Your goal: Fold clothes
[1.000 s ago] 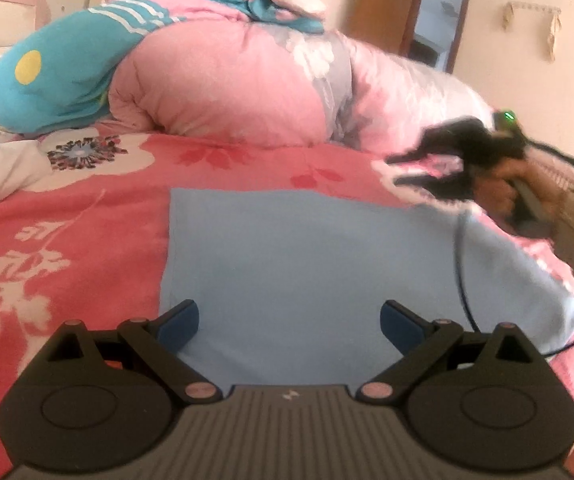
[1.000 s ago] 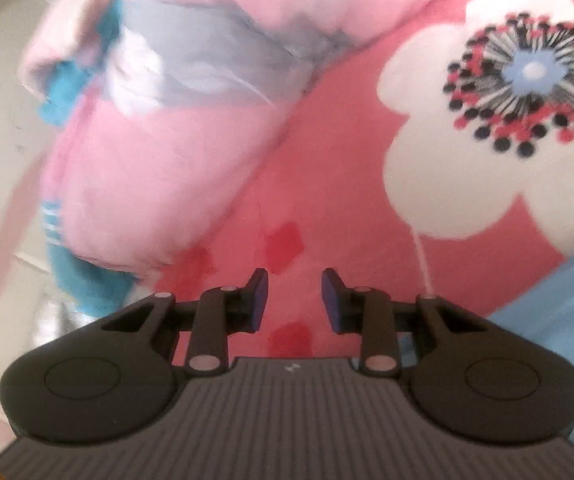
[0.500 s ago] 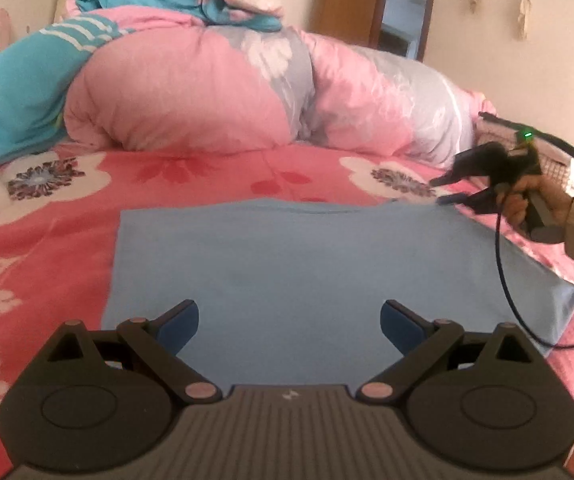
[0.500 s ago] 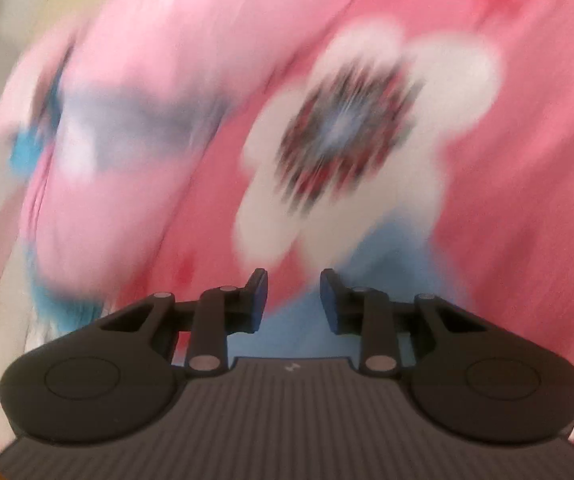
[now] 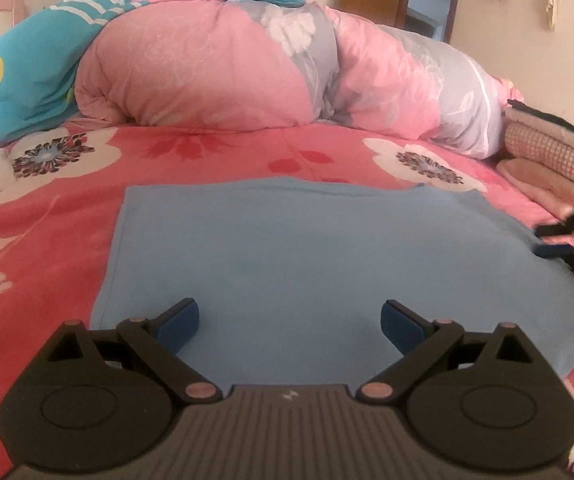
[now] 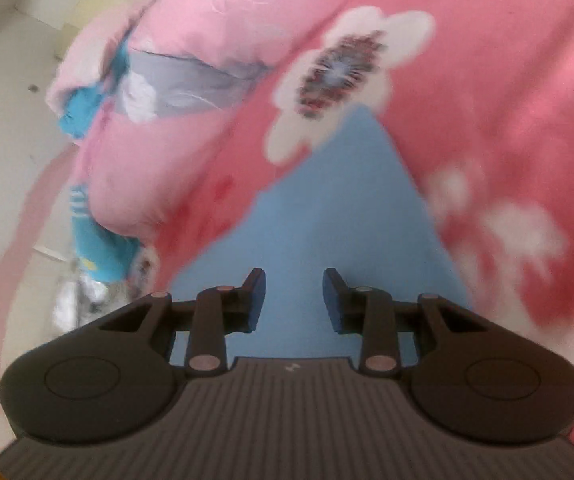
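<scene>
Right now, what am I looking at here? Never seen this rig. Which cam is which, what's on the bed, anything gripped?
There is no robot arm. A person holds a two-finger gripper in each hand, and each gripper carries a fisheye camera that looks forward along its fingers. So the black shape at the bottom of each picture is that gripper itself.

The left wrist view shows the left gripper, jaws wide apart, over a blue cloth that lies flat on a red flowered bedspread. Behind are a rolled pink quilt and, at the right, a pile of folded clothes. The right gripper shows at the cloth's right edge.

The right wrist view is blurred. Its jaws stand apart over the cloth. Neither gripper holds anything.
</scene>
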`<state>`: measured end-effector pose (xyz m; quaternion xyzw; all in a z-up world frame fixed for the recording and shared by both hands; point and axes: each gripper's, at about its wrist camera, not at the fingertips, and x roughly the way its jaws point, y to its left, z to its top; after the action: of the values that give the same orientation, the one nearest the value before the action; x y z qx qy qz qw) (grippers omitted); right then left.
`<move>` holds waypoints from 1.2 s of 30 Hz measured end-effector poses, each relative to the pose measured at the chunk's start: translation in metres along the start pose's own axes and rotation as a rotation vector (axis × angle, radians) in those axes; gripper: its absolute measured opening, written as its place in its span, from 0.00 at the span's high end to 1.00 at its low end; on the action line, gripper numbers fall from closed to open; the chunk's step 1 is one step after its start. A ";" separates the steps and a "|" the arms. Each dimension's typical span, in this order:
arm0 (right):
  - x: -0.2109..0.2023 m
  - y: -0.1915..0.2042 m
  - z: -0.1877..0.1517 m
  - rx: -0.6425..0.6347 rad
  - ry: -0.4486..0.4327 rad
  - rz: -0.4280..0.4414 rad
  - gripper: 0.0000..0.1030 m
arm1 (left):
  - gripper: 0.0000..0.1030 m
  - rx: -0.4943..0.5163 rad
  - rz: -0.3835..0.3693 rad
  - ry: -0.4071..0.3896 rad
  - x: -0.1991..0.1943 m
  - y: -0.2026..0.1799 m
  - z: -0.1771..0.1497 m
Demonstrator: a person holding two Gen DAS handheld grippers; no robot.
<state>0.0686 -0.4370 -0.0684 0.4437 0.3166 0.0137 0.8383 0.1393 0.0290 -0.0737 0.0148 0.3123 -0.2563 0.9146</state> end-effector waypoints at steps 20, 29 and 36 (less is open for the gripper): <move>-0.038 0.083 -0.155 -0.593 -0.092 -0.434 0.53 | 0.02 0.041 0.045 0.010 0.004 -0.009 -0.003; -0.065 0.115 -0.186 -0.772 -0.179 -0.495 0.36 | 0.02 0.004 0.043 -0.036 -0.012 -0.009 0.003; -0.019 0.139 -0.184 -0.842 -0.177 -0.468 0.17 | 0.00 -0.026 0.106 0.014 -0.005 -0.004 0.003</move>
<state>-0.0108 -0.2232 -0.0292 -0.0174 0.3022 -0.0861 0.9492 0.1359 0.0268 -0.0680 0.0212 0.3208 -0.2031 0.9249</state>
